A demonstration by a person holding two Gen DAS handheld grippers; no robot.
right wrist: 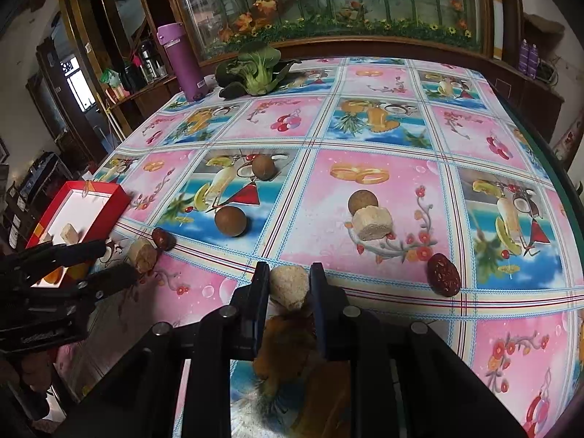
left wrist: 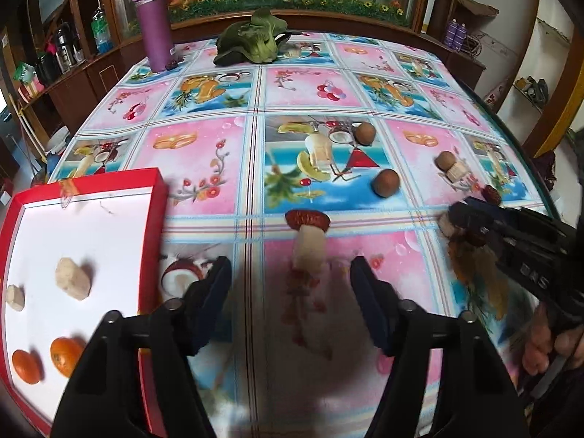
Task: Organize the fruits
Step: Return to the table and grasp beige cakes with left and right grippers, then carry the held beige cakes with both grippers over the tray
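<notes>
A pale banana chunk (right wrist: 289, 286) is clamped between the two fingers of the right gripper (right wrist: 288, 288), low over the near part of the patterned tablecloth (right wrist: 365, 135). The left gripper (left wrist: 292, 277) is seen with its fingers spread wide and nothing between them; another banana chunk (left wrist: 308, 250) lies on the cloth just ahead of the gap, touching a dark red date (left wrist: 307, 220) at its far end. To the left, a red box (left wrist: 160, 197) with a white inside is placed at the near left of the table, and two banana pieces (left wrist: 73, 283) and two small oranges (left wrist: 65, 356) are held in it. Farther out on the cloth, three brown round fruits (right wrist: 230, 221) are scattered, one of them touching a further banana chunk (right wrist: 372, 223). A second date (right wrist: 443, 275) is found to the right, apart from the others. At the far edge, a purple bottle (right wrist: 182, 62) stands upright beside a leafy green vegetable (right wrist: 255, 69).
</notes>
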